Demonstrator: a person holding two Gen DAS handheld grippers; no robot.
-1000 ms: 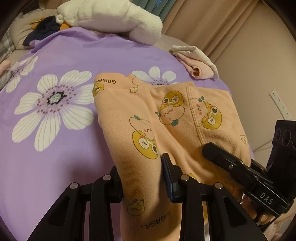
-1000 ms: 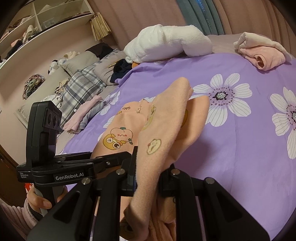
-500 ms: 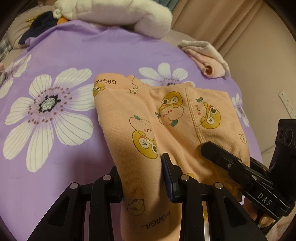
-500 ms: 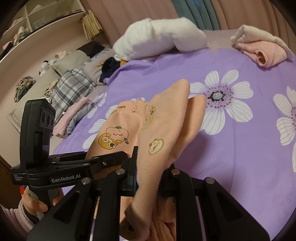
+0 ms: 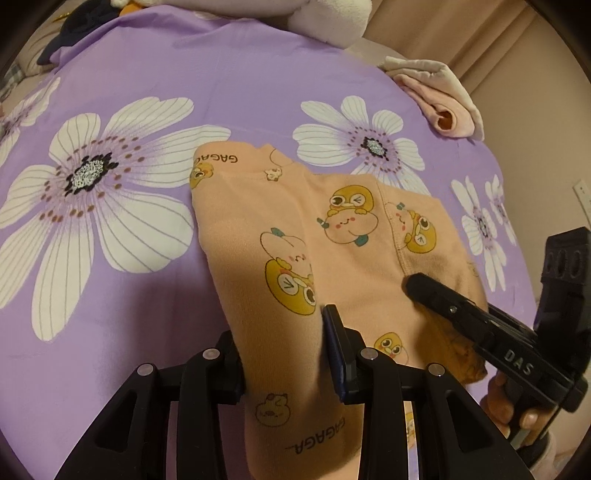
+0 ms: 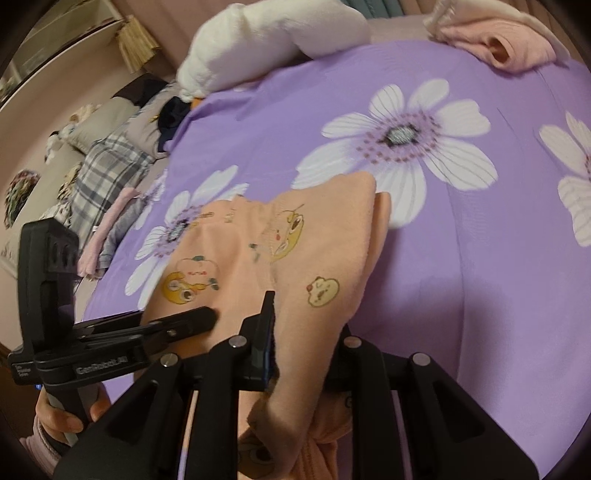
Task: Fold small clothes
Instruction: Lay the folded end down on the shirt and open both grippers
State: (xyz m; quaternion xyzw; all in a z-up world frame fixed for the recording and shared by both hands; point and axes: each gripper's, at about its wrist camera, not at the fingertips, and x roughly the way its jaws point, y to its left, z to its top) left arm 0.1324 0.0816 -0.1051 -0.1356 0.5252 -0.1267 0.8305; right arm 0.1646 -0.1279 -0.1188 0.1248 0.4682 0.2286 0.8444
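left wrist view: left gripper (image 5: 282,354) clamped on peach cartoon-print garment (image 5: 306,236), which lies on the purple floral bedspread (image 5: 110,206) at centre. right gripper (image 5: 432,291) enters at 4 o'clock, its tips buried in cloth. pink folded garment (image 5: 439,107) at 2 o'clock; white plush (image 5: 325,18) at 12, cut off.

right wrist view: right gripper (image 6: 306,325) grips a raised fold of the garment (image 6: 314,258); right finger hidden by cloth. left gripper (image 6: 184,325) at 8 o'clock. plaid fabric (image 6: 107,166) at 10 o'clock.
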